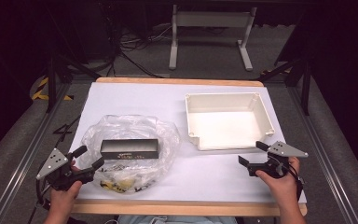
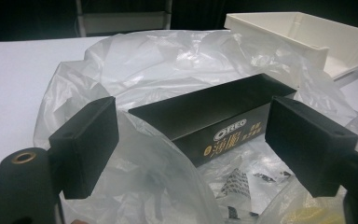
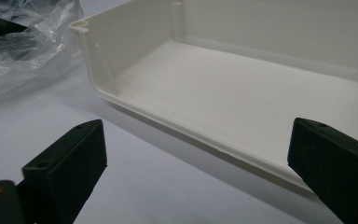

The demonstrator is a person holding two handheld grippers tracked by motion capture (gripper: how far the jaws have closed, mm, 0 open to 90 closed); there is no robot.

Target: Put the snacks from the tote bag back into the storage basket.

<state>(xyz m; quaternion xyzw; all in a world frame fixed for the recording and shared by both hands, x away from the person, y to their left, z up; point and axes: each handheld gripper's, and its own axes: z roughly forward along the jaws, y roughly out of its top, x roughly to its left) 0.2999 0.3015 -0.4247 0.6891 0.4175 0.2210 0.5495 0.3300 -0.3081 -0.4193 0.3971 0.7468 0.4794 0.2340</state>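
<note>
A clear plastic bag [image 1: 129, 140] lies crumpled on the white table [image 1: 135, 100], left of centre. On it rests a long black Oreo box [image 1: 129, 149], with small packets under the film near the front. My left gripper [image 1: 89, 157] stands open just left of the bag, jaws pointing at the box [image 2: 214, 119] with the bag's film [image 2: 168, 60] between and around them. An empty cream plastic tray [image 1: 227, 120] sits at the right. My right gripper [image 1: 253, 153] is open at the tray's near right corner, facing its low front wall [image 3: 205, 137].
The table's wooden front edge [image 1: 177, 208] runs close below both hands. Beyond the far edge stand a white frame's legs [image 1: 209, 37] and floor cables. Bare white surface lies between bag and tray and behind the bag.
</note>
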